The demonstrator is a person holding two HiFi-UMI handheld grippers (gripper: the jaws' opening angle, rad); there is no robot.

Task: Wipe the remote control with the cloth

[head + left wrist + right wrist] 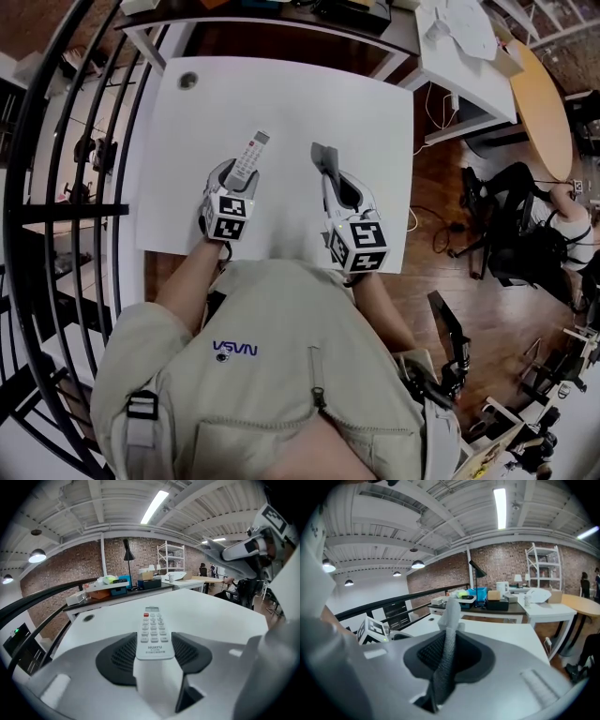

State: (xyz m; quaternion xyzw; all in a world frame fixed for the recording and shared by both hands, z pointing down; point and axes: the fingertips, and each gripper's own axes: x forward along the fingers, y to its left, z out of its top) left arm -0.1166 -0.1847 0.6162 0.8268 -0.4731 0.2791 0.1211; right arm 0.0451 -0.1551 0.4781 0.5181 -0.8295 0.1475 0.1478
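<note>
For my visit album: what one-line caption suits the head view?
Over a white table, the left tongs hold a white remote control while the right tongs pinch a grey cloth.

remote control (pixel 249 155) left of cloth (pixel 324 159), both above table (pixel 366 103)

One remote control (pixel 248 157) and one cloth (pixel 323 159) are in view, with two tools: the left hand-held gripper (pixel 234 174) and the right hand-held gripper (pixel 330 180). There is one white bench (pixel 375 112). Beyond it stand what look like three more tables (pixel 459 66), crowded at the frame's edge.
</note>
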